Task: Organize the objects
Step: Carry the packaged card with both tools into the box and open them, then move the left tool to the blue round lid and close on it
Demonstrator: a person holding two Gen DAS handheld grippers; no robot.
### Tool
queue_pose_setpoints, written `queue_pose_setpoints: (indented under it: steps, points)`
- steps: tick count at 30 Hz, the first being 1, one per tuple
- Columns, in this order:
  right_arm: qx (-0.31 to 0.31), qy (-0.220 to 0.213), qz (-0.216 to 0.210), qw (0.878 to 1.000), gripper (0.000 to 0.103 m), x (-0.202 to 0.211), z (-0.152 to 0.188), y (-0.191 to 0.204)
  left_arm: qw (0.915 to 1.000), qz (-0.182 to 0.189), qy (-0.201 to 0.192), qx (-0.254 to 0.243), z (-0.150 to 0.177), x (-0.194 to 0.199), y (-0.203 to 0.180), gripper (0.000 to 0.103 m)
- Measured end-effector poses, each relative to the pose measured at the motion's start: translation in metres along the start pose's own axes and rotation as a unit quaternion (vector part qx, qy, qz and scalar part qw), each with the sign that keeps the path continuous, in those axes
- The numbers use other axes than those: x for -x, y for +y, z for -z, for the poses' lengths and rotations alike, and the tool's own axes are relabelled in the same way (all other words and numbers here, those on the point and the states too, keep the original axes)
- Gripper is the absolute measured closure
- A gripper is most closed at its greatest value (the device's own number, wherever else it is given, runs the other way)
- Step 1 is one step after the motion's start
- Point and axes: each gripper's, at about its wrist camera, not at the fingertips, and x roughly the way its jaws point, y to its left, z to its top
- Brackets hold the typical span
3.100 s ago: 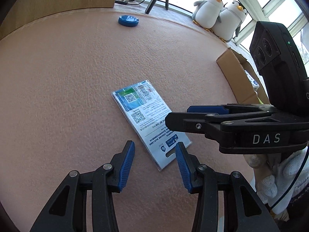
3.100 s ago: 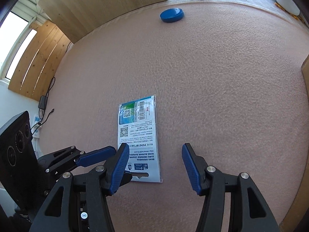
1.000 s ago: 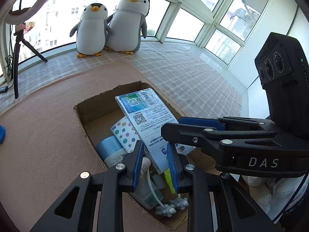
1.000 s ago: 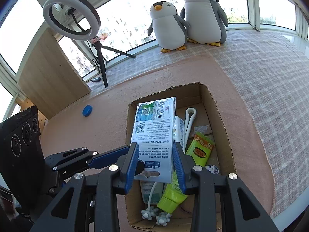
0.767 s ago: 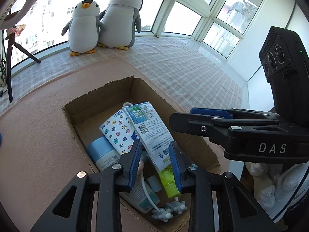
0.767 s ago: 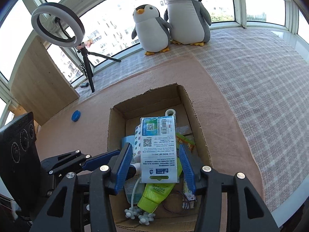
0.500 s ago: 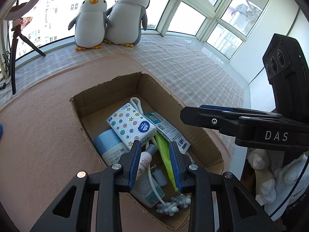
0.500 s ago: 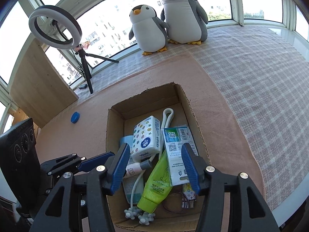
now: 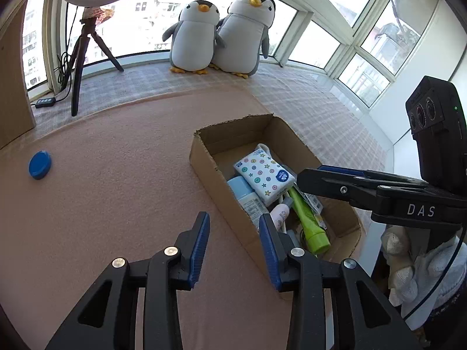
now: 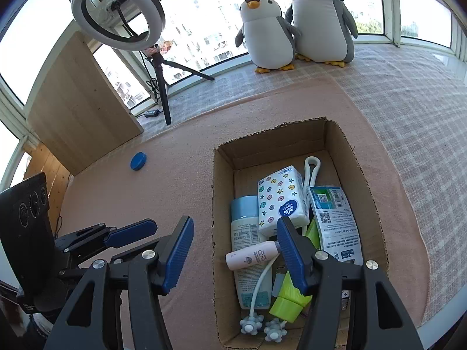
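Observation:
The flat white packet (image 10: 335,224) with QR codes lies inside the cardboard box (image 10: 271,143), along its right wall. In the left wrist view only a strip of the packet (image 9: 314,201) shows behind the other gripper. My right gripper (image 10: 235,252) is open and holds nothing; it hovers over the box's left wall. My left gripper (image 9: 235,245) is open and holds nothing, above the pink mat just left of the box (image 9: 208,172). A round blue lid (image 9: 40,160) lies alone on the mat, far left.
The box also holds a star-patterned tissue pack (image 10: 281,198), a light blue bottle (image 10: 248,233), a pink tube (image 10: 252,258), a green tube (image 10: 292,294) and a white cord. Two plush penguins (image 9: 221,33) and a ring light tripod (image 10: 160,87) stand by the windows. A wooden board (image 10: 78,110) stands left.
Both grippers carried the packet from the mat to over the box, then let it go. It now lies in the box. Both grippers have opened wider and drawn back to the left.

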Motion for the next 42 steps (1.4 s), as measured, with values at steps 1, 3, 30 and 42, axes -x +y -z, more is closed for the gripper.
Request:
queue_pose_setpoints:
  steps: [1,3,30,42]
  points:
    - [0.002,-0.001,-0.003,1.000,0.047,-0.001,0.000,0.006,0.9999,-0.006,-0.004,0.010,0.001,0.006,0.010,0.064]
    - [0.008,-0.001,-0.009,1.000,0.047,-0.002,0.000,0.018,0.9994,-0.016,-0.010,0.030,0.003,0.018,0.030,0.064]
    - [0.018,0.023,-0.025,0.999,0.047,-0.006,0.028,0.086,0.9757,-0.189,-0.006,0.111,-0.080,0.055,0.240,0.058]
    - [-0.013,0.061,-0.014,0.998,0.047,-0.021,0.059,0.060,0.9688,-0.189,0.017,0.159,-0.086,-0.022,0.271,0.058]
